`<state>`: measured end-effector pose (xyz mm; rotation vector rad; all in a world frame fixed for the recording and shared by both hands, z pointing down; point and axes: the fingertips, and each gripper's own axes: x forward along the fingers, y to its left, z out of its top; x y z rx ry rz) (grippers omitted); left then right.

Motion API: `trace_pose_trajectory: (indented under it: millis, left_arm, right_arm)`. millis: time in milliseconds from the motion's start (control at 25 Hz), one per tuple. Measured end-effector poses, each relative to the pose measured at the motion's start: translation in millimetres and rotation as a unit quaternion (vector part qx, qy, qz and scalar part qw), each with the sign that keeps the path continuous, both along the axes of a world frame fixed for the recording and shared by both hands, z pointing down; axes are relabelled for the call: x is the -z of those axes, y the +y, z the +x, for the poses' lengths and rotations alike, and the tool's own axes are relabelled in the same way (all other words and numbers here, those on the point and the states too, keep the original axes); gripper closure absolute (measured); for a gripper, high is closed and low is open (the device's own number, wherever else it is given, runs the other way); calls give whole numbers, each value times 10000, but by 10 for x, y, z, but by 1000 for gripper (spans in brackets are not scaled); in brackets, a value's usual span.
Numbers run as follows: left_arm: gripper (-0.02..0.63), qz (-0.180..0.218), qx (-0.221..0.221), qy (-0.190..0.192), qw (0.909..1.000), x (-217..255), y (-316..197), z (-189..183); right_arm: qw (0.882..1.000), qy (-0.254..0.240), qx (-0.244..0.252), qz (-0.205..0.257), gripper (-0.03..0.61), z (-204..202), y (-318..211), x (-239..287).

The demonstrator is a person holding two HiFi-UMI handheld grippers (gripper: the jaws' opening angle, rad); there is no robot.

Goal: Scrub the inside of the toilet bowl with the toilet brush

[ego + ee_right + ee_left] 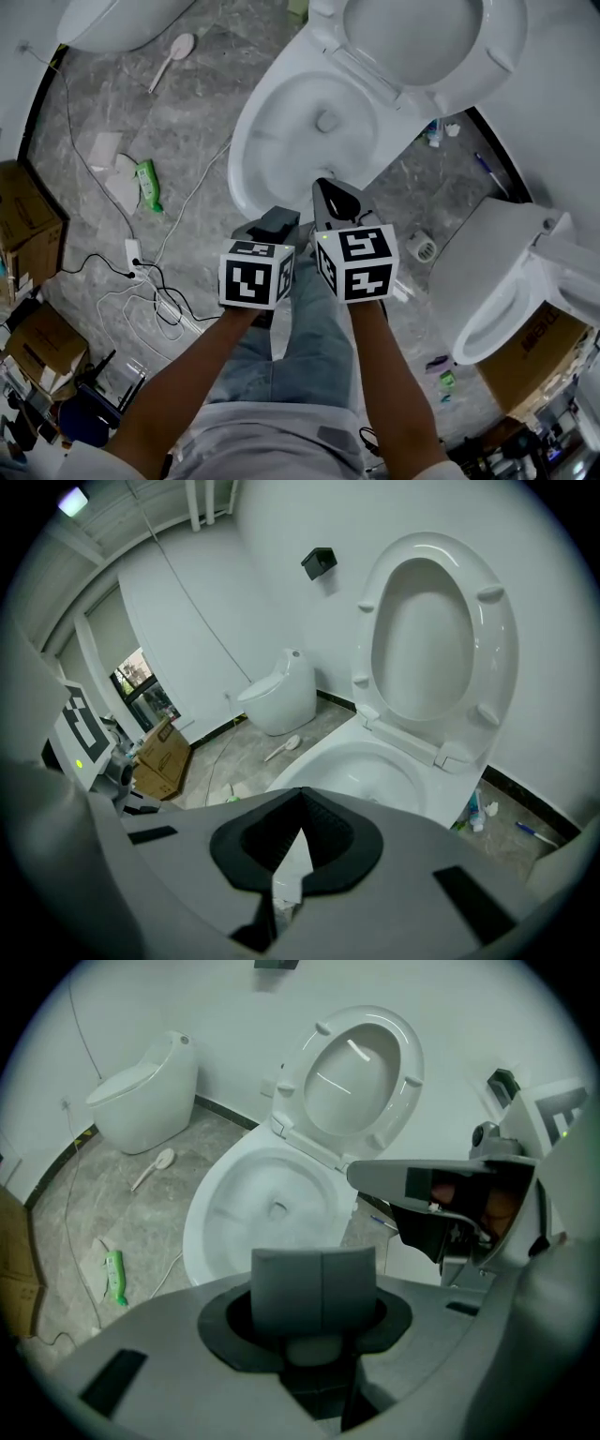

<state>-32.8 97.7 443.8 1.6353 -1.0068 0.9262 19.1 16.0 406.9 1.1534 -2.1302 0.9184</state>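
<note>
Across the floor, cables run near the toilet brush; our clenched, empty left gripper and right gripper might snag them.

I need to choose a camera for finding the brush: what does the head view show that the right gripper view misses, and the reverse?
Only the head view: the person's blue jeans and another white toilet on the person's right. Only the right gripper view: a bright window and a small black box on the wall. Both: the open white toilet bowl, its raised white seat, and the white long-handled toilet brush lying on the grey stone floor.
</note>
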Motion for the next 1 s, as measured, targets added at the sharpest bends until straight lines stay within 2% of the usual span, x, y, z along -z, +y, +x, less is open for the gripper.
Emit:
trace_pose_trajectory:
  millis: [400, 1000]
  left_arm:
    - [457, 77, -549, 398, 9977, -125, -322, 84]
    - [457, 223, -941, 857, 9916, -297, -874, 298]
  right_arm:
    - [9986, 67, -528, -26, 580, 116, -145, -120]
    - [9914, 198, -1292, -9, 580, 496, -361, -351]
